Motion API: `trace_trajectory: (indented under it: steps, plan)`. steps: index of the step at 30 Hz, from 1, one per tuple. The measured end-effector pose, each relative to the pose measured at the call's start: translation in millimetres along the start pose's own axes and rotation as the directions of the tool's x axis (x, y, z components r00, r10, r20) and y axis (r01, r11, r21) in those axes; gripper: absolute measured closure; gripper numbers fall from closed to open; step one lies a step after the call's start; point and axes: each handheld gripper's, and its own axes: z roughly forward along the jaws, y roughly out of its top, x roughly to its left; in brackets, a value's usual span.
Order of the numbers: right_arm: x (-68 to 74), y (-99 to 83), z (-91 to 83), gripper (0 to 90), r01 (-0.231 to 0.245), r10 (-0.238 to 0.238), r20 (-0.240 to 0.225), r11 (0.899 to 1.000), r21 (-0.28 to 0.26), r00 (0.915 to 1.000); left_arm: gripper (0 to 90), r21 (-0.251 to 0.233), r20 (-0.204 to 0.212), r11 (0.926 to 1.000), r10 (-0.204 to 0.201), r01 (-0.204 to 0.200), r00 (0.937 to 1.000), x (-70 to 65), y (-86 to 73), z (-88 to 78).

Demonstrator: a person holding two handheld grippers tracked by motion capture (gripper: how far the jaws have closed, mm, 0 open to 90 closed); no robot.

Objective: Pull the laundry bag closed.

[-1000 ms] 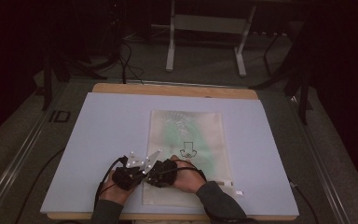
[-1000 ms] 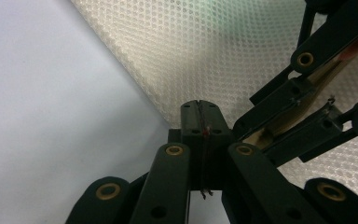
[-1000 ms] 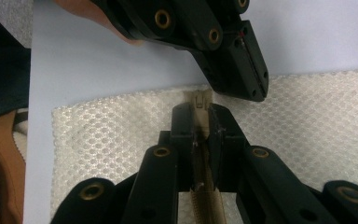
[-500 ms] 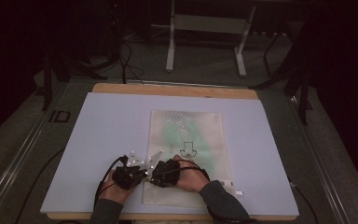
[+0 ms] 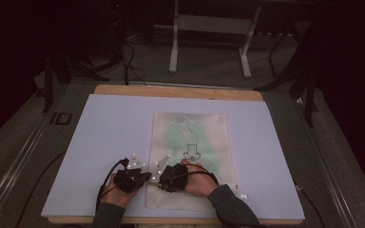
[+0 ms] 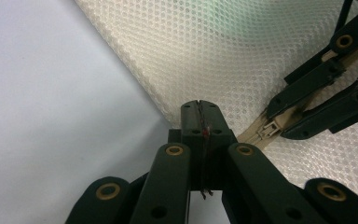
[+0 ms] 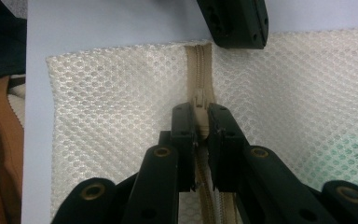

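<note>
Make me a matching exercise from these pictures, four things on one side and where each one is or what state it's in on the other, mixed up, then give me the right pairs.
Things:
1. mesh bag
2. zipper pull
3. left gripper
4. right gripper

Places or states:
A. shut on the bag's edge at its corner
B. lies flat on the pale table cover, green item inside
C. sits between two black jaws
D. shut on the zipper pull

Pairs: 1-B, 2-C, 3-A, 4-D

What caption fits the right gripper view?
Right gripper pinches the zipper pull on a white mesh bag.
</note>
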Motion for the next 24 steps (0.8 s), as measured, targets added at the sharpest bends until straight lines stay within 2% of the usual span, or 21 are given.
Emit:
trace_trajectory:
  steps: [2, 5, 12, 16, 18, 22, 24]
  plan:
    - [-0.4, -0.3, 0.0, 82.1, -0.001, 0.001, -0.001, 1.000, 0.000, 1.0000, 89.2, -0.007, 0.021, 0.9999, 0.009, -0.009, 0.9997, -2.8, 0.9, -1.7]
    - [-1.1, -1.6, 0.4, 82.1, -0.002, 0.002, -0.002, 1.000, -0.013, 1.0000, 88.8, -0.017, 0.070, 0.9998, -0.003, 0.004, 0.9975, -5.9, 0.4, -2.4]
    - [-1.9, -3.7, 0.2, 82.0, -0.007, 0.007, -0.007, 1.000, -0.028, 1.0000, 88.2, -0.013, 0.106, 0.9998, -0.015, 0.016, 0.9942, -9.0, -1.4, -3.4]
    - [-1.8, -3.1, 0.6, 82.0, 0.001, -0.001, -0.004, 1.000, -0.029, 1.0000, 88.0, 0.006, 0.105, 0.9999, -0.010, 0.010, 0.9944, -8.7, -2.3, -1.1]
    - [-1.5, -2.3, 0.6, 82.0, 0.009, -0.009, -0.002, 1.000, -0.023, 1.0000, 88.0, 0.021, 0.088, 0.9995, 0.021, -0.023, 0.9959, -10.6, -2.1, 0.5]
    - [-0.4, -1.4, 0.5, 82.0, 0.014, -0.014, 0.003, 1.000, -0.016, 0.9999, 88.2, 0.020, 0.085, 0.9995, 0.024, -0.026, 0.9960, -11.4, -2.0, 0.9]
    - [3.1, 0.2, 0.2, 82.1, 0.028, -0.028, 0.021, 1.000, -0.002, 0.9994, 88.8, 0.044, 0.067, 0.9981, 0.041, -0.044, 0.9969, -11.0, -1.2, 0.5]
